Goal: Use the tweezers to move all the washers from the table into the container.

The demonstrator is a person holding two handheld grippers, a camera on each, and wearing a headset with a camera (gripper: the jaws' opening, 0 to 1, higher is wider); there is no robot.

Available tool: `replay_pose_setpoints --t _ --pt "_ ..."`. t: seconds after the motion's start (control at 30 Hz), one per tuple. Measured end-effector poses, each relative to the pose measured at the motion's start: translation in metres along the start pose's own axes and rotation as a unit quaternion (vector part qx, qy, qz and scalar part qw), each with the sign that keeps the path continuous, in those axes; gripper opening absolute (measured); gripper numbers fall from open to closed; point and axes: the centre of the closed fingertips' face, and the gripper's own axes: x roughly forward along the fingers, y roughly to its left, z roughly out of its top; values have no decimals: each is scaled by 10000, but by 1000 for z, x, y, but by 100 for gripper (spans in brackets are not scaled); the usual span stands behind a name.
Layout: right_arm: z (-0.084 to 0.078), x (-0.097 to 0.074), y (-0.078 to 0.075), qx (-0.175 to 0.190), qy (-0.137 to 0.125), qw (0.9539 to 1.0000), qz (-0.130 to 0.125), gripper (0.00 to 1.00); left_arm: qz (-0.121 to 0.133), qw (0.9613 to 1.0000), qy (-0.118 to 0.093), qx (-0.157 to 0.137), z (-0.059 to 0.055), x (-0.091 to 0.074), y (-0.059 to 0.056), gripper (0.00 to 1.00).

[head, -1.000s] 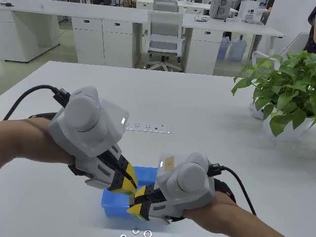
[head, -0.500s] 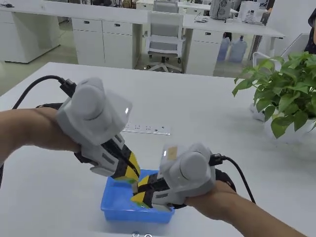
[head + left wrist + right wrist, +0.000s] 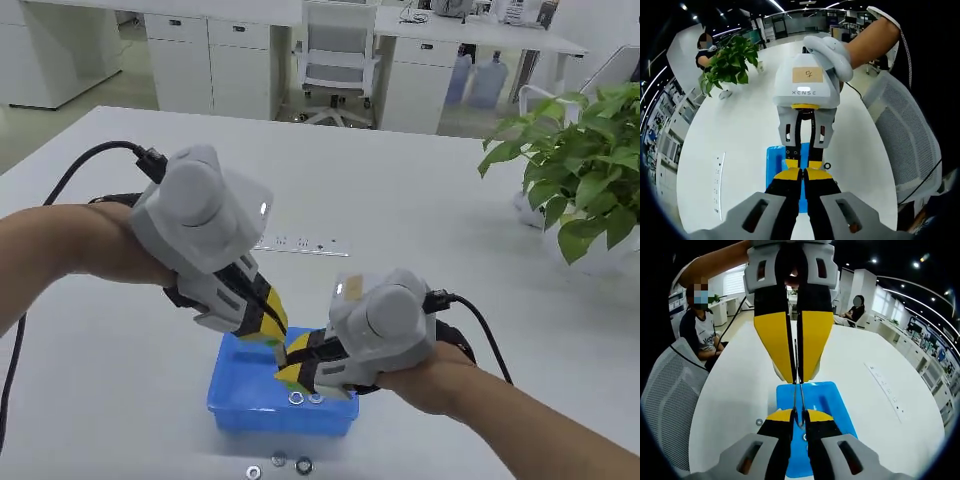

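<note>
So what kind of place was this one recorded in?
Most likely an open-plan office. Rows of white desks with drawer units stand behind the white table, a swivel office chair is pulled up to one of them, and a potted plant sits at the table's right edge.

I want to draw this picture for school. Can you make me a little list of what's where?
container: blue container on white table
inside it: two washers showing
on table: three washers by its near side
tweezers: pinched by both grippers
left gripper: shut, over container
right gripper: shut, over container
</note>
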Motion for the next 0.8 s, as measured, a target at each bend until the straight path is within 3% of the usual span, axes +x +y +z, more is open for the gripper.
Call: replay_pose_setpoints --t 0.43,0.8 --pt "-18 17 -7 66 151 9998 130 11 -17 9999 52 -143 -21 17 9 6" --pt "-32 26 -7 79 317 9992 250 11 -34 9997 25 -260 -28 29 9 6"
